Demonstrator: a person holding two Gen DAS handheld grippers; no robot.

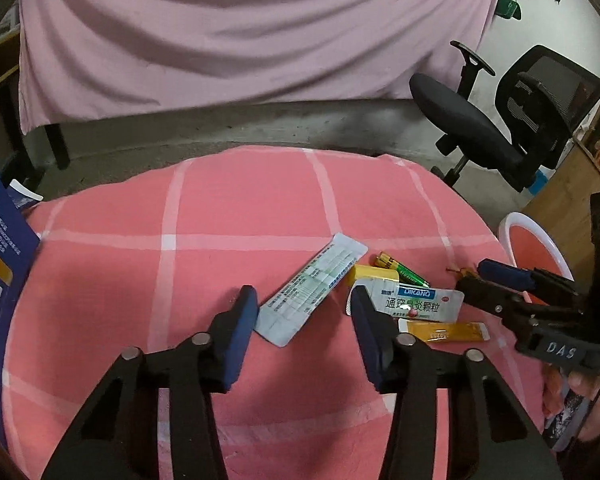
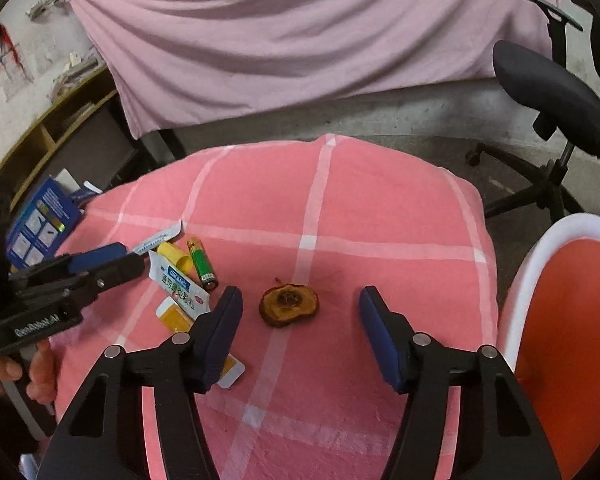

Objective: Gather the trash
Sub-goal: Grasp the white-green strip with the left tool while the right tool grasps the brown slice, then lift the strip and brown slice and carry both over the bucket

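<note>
Trash lies on a pink checked cloth [image 1: 228, 216]. A pale blister strip [image 1: 312, 288] lies between the fingers of my open left gripper [image 1: 304, 300]. Beside it are a white medicine sachet [image 1: 418, 302], a yellow box [image 1: 370, 274], a green battery [image 1: 404, 270] and an orange sachet [image 1: 446, 332]. In the right wrist view a brown rotten fruit slice [image 2: 288, 305] lies between the fingers of my open right gripper [image 2: 300, 300]. The battery [image 2: 202, 264] and white sachet [image 2: 180, 284] lie to its left.
A white-rimmed orange bin [image 2: 564, 320] stands at the table's right edge. A blue box [image 2: 40, 224] stands at the left edge. A black office chair [image 1: 500, 120] and a pink draped sheet [image 1: 240, 32] stand beyond the table.
</note>
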